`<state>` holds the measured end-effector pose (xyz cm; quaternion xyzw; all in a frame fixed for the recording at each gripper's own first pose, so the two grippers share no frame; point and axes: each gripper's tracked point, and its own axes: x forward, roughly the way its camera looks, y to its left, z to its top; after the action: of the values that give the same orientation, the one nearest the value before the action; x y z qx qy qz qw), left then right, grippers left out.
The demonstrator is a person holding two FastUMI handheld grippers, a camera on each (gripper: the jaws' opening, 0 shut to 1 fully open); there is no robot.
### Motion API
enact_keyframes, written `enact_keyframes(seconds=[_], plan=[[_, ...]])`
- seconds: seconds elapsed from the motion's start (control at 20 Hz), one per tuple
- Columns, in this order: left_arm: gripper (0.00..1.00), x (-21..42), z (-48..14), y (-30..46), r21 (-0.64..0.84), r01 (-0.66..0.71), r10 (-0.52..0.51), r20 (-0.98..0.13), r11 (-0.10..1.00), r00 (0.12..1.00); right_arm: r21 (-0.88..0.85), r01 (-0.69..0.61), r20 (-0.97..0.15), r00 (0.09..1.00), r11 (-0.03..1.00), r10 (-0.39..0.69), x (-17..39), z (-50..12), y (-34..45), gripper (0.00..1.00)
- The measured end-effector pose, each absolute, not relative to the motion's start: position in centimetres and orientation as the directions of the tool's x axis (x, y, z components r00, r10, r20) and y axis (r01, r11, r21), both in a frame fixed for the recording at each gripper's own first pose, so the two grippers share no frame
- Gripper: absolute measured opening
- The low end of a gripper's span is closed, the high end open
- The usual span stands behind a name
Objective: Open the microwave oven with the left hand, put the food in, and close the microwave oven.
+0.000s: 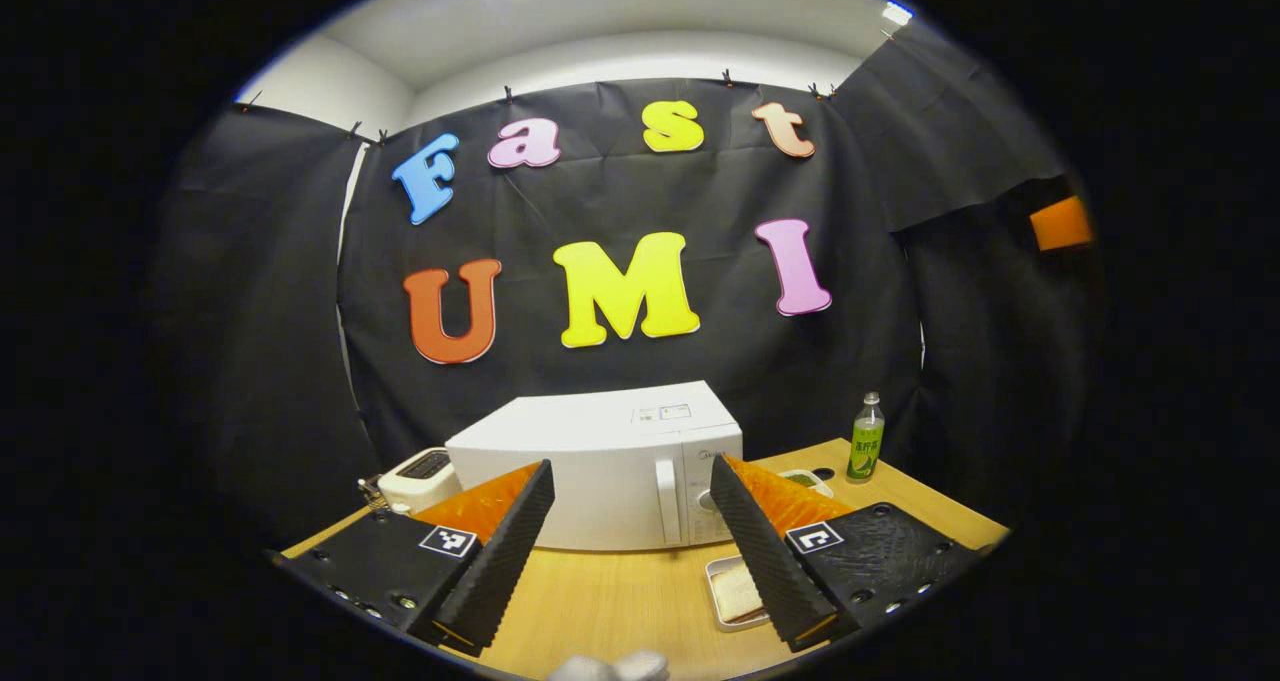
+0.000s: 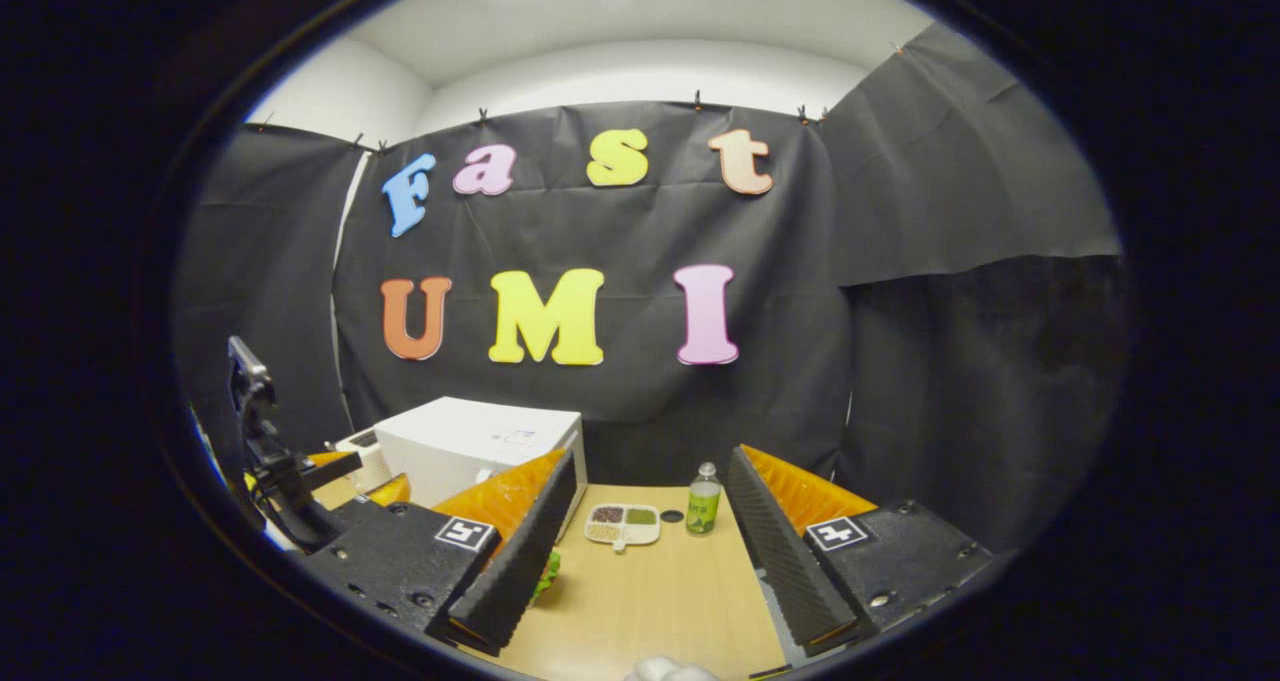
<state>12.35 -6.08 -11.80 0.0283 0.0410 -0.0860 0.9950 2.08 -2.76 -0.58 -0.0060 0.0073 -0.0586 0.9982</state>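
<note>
Facing closed microwave [image 1: 610,476]: left gripper [image 1: 630,536], jaws spread empty, handle [image 1: 667,501] between them; right gripper [image 2: 650,551] likewise. Risk: jaws slipping off handle, shoving microwave across counter [image 1: 600,601].

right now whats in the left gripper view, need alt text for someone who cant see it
A closed white microwave sits on a wooden table, seen between the open fingers of the left gripper. A tray holding a slice of bread lies in front of it near the right-hand finger, with a toaster to the microwave's left and a green bottle to its right.
</note>
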Motion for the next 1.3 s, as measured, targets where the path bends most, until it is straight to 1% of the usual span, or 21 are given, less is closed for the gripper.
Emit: enact_keyframes(seconds=[0.2, 0.35, 0.4, 0.5, 0.55, 0.6, 0.7, 0.75, 0.8, 0.9, 0.95, 1.0, 1.05, 1.1, 1.15, 1.2, 1.25, 1.3], plan=[[0.96, 17.6, -17.1, -8.4, 0.018, 0.218, -0.213, -0.142, 0.976, 0.967, -0.041, 0.160, -0.054, 0.985, 0.986, -0.162, 1.7, -1.4, -3.8, 0.98], [0.96, 21.9, -20.7, -9.1, 0.013, 0.207, -0.202, -0.182, 0.978, 0.962, -0.061, 0.198, -0.087, 0.975, 0.978, -0.203, 1.5, -2.1, -4.7, 0.99], [0.95, 23.2, -21.3, -9.2, 0.014, 0.200, -0.195, -0.174, 0.980, 0.965, -0.067, 0.207, -0.091, 0.973, 0.976, -0.212, 1.4, -2.2, -4.9, 0.99], [0.95, 25.3, -23.2, -9.6, 0.001, 0.194, -0.190, -0.192, 0.981, 0.963, -0.085, 0.227, -0.102, 0.967, 0.970, -0.235, 1.3, -2.7, -5.4, 0.98], [0.87, 26.2, -24.0, -10.0, -0.002, 0.195, -0.191, -0.206, 0.981, 0.960, -0.087, 0.232, -0.109, 0.964, 0.969, -0.241, 1.3, -2.9, -5.5, 0.99], [0.94, 26.9, -24.4, -10.1, 0.004, 0.190, -0.186, -0.204, 0.982, 0.961, -0.084, 0.238, -0.117, 0.962, 0.968, -0.246, 1.2, -3.1, -5.6, 0.92], [0.92, 28.0, -25.0, -10.4, 0.006, 0.200, -0.194, -0.206, 0.980, 0.959, -0.077, 0.246, -0.136, 0.958, 0.966, -0.254, 1.3, -3.7, -5.9, 0.92], [0.87, 28.3, -25.3, -10.8, 0.002, 0.211, -0.206, -0.210, 0.978, 0.956, -0.072, 0.248, -0.146, 0.956, 0.966, -0.256, 1.4, -4.0, -5.9, 0.92], [0.72, 28.6, -25.7, -11.0, 0.003, 0.224, -0.217, -0.222, 0.975, 0.950, -0.065, 0.251, -0.151, 0.954, 0.966, -0.258, 1.5, -4.2, -6.0, 0.92], [0.62, 28.9, -26.1, -11.2, -0.008, 0.247, -0.242, -0.234, 0.969, 0.942, -0.058, 0.259, -0.159, 0.951, 0.964, -0.265, 1.6, -4.3, -6.2, 0.92], [0.41, 29.1, -26.2, -10.7, -0.003, 0.228, -0.222, -0.235, 0.974, 0.946, -0.055, 0.261, -0.160, 0.950, 0.964, -0.267, 1.6, -4.4, -6.3, 0.92], [0.41, 29.0, -26.2, -10.7, -0.014, 0.234, -0.231, -0.235, 0.972, 0.944, -0.051, 0.258, -0.163, 0.951, 0.965, -0.263, 1.7, -4.4, -6.2, 0.92], [0.29, 28.6, -26.2, -10.8, -0.042, 0.244, -0.247, -0.231, 0.969, 0.941, -0.050, 0.257, -0.167, 0.951, 0.965, -0.262, 1.7, -4.4, -6.0, 0.92], [0.26, 28.8, -26.2, -10.8, -0.062, 0.250, -0.258, -0.237, 0.966, 0.937, -0.050, 0.256, -0.169, 0.950, 0.965, -0.261, 1.7, -4.4, -5.9, 0.92], [0.24, 28.8, -26.3, -10.8, -0.075, 0.256, -0.266, -0.237, 0.964, 0.934, -0.047, 0.251, -0.169, 0.952, 0.967, -0.255, 1.8, -4.3, -5.7, 0.99], [0.10, 28.7, -26.2, -10.8, -0.090, 0.254, -0.269, -0.241, 0.963, 0.933, -0.049, 0.245, -0.170, 0.953, 0.968, -0.250, 1.7, -4.2, -5.4, 0.92], [0.17, 28.4, -26.2, -10.7, -0.094, 0.250, -0.266, -0.246, 0.964, 0.932, -0.056, 0.239, -0.168, 0.955, 0.969, -0.245, 1.9, -4.1, -5.2, 0.99], [0.12, 28.5, -26.2, -10.6, -0.088, 0.247, -0.261, -0.246, 0.965, 0.934, -0.062, 0.232, -0.164, 0.957, 0.971, -0.240, 1.9, -3.9, -5.0, 0.99]])
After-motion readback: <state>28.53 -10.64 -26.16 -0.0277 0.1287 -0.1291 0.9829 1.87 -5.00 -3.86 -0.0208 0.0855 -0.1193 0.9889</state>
